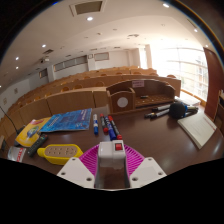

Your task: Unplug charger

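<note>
Dark wooden worktop (160, 140), white charger block (113, 160) clamped by the hand-held gripper (113, 168), yellow basket (59, 152) just beside.

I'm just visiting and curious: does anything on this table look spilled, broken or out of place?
Nothing stands out as spilled or damaged. The gripper holds a white block with a red mark, probably the charger, between its fingers. Beyond lie markers, a yellow basket and a blue sheet on the dark table, cluttered but orderly.
</note>
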{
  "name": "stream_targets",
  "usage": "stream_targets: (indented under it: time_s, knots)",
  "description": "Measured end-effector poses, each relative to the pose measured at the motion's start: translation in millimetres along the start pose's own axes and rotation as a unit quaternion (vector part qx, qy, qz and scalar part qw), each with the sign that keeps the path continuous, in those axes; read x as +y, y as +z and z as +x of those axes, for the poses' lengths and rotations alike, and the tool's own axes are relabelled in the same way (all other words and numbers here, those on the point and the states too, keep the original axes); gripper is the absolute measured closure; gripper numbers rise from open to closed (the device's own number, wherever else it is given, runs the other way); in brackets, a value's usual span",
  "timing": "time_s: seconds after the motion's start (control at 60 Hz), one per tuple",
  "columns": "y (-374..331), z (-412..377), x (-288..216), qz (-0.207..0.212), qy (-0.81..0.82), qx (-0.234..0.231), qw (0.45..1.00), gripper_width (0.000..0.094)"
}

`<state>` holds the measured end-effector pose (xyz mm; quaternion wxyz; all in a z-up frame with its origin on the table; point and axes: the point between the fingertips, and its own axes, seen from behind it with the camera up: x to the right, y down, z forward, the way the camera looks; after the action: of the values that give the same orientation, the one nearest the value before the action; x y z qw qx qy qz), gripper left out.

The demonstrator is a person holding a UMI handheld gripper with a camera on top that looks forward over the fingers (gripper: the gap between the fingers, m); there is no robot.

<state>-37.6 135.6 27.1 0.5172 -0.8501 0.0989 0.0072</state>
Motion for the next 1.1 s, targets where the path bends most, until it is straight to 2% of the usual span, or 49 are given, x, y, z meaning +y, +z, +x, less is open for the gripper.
stream_targets:
  time_s: [0.017,0.033,0.167,0.317,0.417,0.5,0.817,1.1]
  knots:
    - [-17.8,-7.4,-21.0,-0.004,0.002,-0.001,1.0,0.0587]
    - [-5.0,3.8,-4.2,0.0,0.003,-0.002,1.0,0.0581]
    - [-6.7,26.9,5.7,-0.017,0.011,0.012,1.0,0.0515]
    - [-23.8,60.5,-1.3,-0.023,0.006,0.038,0.999,0.0211]
    - [-51.8,78.0,-14.8,-0.019,-0.012,0.057,0.998,0.0083]
    - [-83.1,84.5,-27.1,-0.018,-0.032,0.069,0.997,0.0087]
    - [-215.7,68.4,-44.1,-0.003,-0.083,0.054,0.995,0.0089]
    - [-276.4,64.8,-38.4,0.005,-0.092,0.049,0.994,0.0088]
